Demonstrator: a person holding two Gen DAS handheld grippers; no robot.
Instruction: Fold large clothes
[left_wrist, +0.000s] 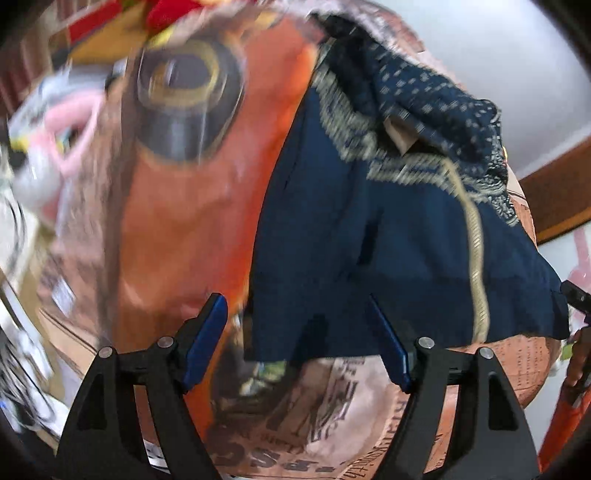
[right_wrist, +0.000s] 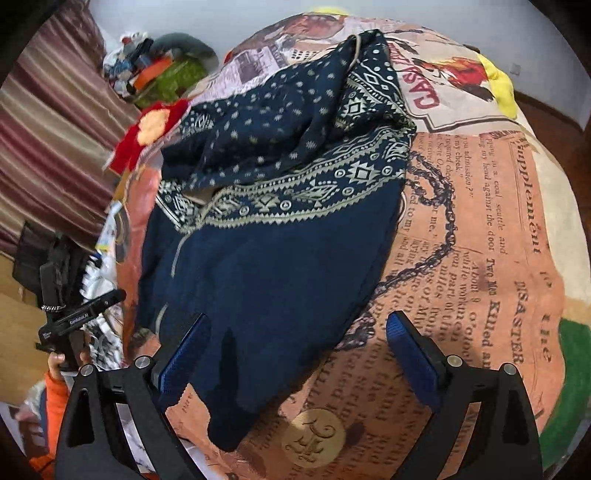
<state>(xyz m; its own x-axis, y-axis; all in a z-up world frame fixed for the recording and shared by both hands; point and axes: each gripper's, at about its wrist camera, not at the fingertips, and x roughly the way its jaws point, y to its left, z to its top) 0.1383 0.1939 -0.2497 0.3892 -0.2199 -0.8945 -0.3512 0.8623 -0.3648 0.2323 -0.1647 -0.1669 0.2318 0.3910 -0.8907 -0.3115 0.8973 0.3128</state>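
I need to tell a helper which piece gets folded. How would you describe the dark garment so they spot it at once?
Look at the bed covered by an orange newspaper-print sheet. Lying across its middle is the navy garment, plain at the near end and crumpled at the far end. Unlike the nearby red cloth, it has a cream geometric band and small dots.

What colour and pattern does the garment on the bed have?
The garment is navy blue, with cream dots and geometric bands across its upper part; the right wrist view shows it best.

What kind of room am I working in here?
Probably a bedroom at home. The navy garment lies on a soft surface under a newspaper-print sheet, likely a bed. Striped curtains hang behind, and a heap of other clothes sits beyond the sheet.
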